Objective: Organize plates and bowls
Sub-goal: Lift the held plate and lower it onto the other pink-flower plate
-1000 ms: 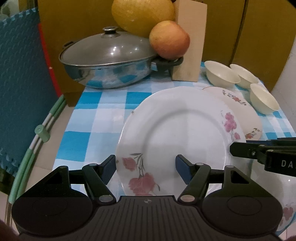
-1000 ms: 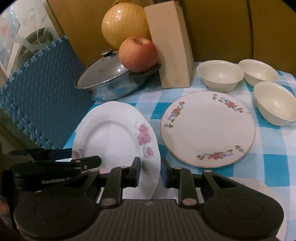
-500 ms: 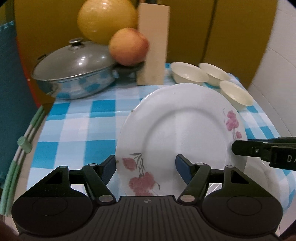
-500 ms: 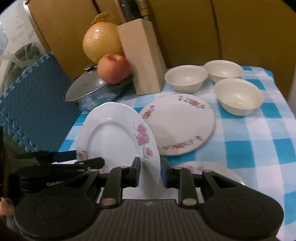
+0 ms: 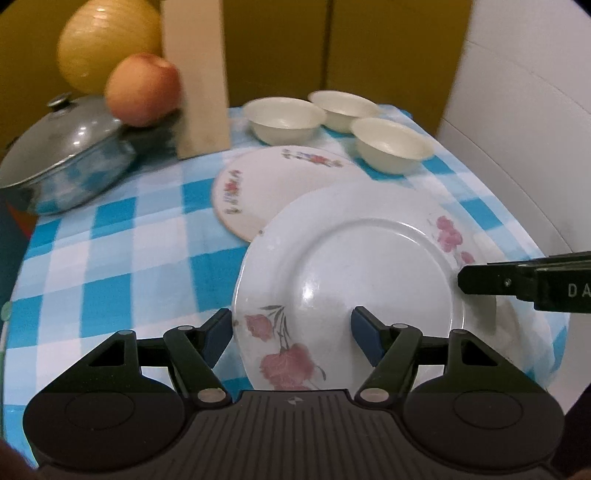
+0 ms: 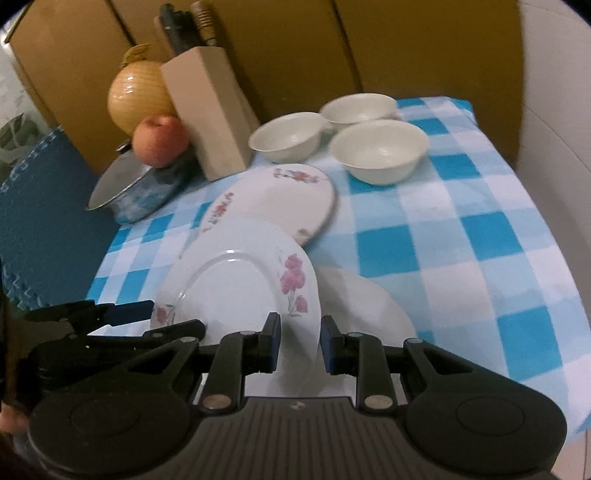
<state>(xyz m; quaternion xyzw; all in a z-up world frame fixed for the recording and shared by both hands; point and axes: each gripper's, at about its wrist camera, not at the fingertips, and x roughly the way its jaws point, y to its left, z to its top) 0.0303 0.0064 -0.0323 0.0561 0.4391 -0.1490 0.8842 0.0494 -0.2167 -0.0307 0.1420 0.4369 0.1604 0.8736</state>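
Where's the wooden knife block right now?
The knife block stands at the back left of the checked tablecloth, with the apple and lidded pan on its left and three cream bowls on its right.

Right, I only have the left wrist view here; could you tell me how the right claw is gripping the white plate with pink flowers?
Observer: The right claw straddles the rim of the white plate with pink flowers, one pad on each face, closed on it.
Operator: Thank you. My view cuts off the top of the knife block; is anything in it?
Observer: Yes, dark and wooden knife handles stick out of the knife block.
Operator: And what is beyond the table on the pot's side?
Observer: A blue foam mat stands there, beside the lidded pot.
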